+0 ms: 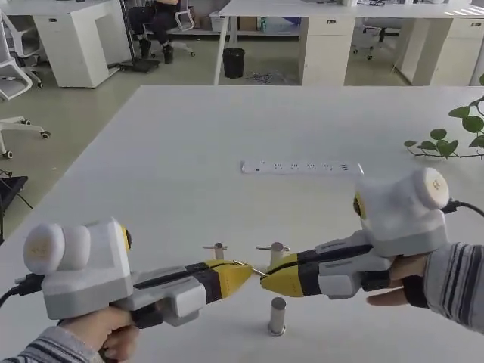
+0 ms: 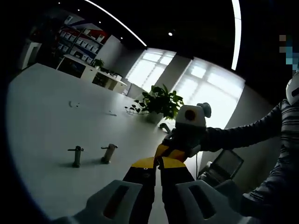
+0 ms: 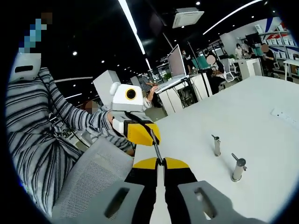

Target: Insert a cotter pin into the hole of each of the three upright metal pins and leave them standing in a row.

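Yellow-tipped tongs are shown meeting nose to nose above a white workbench (image 1: 189, 144). A thin cotter pin (image 1: 250, 268) spans the gap between them. The right gripper (image 1: 265, 281) is closed on one end. The left gripper (image 1: 240, 272) is drawn narrow at the other end; whether it pinches the wire cannot be told. Behind the tips, two fitted pins (image 1: 218, 250) are seen upright, each already crossed by a cotter. A bare pin (image 1: 277, 316) stands in front, just below the tips. The wire is judged light, springy and slippery, best gripped near one end. The bare pin looks stiff but easily toppled.
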Available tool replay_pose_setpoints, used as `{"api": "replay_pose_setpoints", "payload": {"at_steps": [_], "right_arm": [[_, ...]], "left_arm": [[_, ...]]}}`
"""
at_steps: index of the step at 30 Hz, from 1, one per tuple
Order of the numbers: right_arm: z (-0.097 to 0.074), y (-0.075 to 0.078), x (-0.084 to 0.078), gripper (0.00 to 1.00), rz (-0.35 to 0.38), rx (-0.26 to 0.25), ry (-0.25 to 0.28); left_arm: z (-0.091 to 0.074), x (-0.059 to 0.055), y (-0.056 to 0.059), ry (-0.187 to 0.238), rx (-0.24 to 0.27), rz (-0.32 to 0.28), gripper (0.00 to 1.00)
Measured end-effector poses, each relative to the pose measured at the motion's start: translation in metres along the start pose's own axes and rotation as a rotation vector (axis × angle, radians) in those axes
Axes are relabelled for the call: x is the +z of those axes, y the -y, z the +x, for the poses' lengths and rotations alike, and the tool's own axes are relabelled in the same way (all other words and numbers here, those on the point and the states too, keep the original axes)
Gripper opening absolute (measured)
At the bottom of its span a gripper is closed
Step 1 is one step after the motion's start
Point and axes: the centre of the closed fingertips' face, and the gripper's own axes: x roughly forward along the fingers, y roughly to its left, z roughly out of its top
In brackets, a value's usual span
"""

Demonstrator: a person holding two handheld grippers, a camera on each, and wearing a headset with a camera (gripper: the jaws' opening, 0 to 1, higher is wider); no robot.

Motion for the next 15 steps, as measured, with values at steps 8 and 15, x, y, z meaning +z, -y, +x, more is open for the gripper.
{"api": "replay_pose_setpoints", "payload": {"at_steps": [8,15], "right_arm": [[0.001,0.006,-0.005,0.0,-0.1,-0.041,-0.06],[-0.009,0.026,-0.014,0.0,-0.16,-0.104,-0.119]], "left_arm": [[0.005,-0.003,-0.011,-0.024,0.042,0.074,0.01],[0.008,-0.012,-0.024,-0.071,0.095,0.179,0.12]]}}
